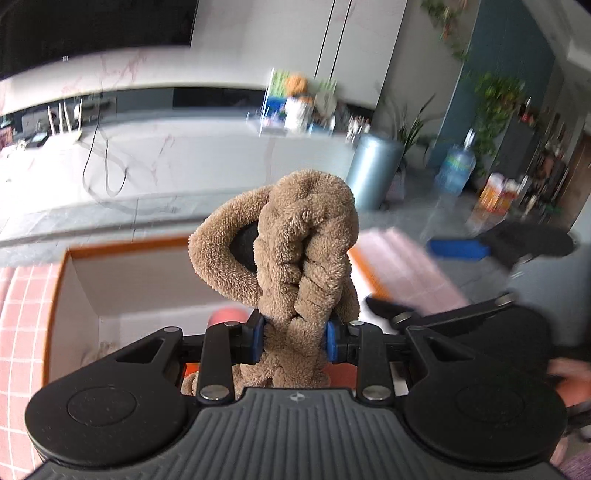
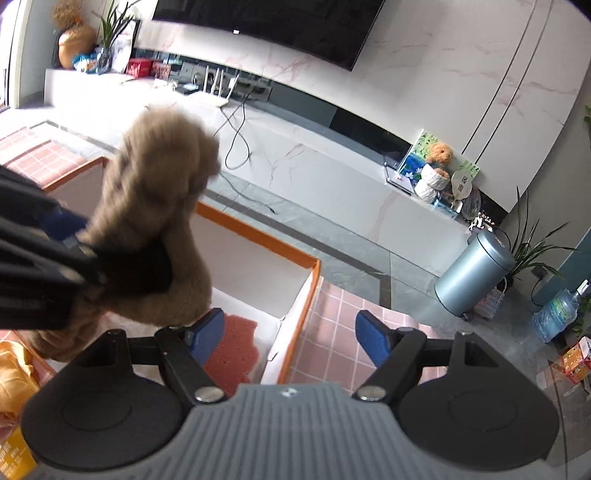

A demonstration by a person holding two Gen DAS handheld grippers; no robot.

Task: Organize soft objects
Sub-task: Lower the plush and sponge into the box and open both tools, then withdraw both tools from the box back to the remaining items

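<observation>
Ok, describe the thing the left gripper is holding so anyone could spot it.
Find the orange-rimmed white box on the pink checked cloth. Above it the left gripper pinches a bunched, fuzzy tan plush item. Unlike the flat pink sponge in the box, it is shaggy and lifted.

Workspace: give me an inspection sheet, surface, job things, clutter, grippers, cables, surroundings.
Surface: pink checked cloth beside an orange-rimmed box.
Job's things: brown plush held above the box; pink sponge inside it.
Clutter: yellow fabric at the left edge.
Grippers: left gripper shut on the plush; right gripper open, holding nothing.
Cables: black cable trailing down the TV bench.
Surroundings: TV, bin, water jug, plants.
</observation>
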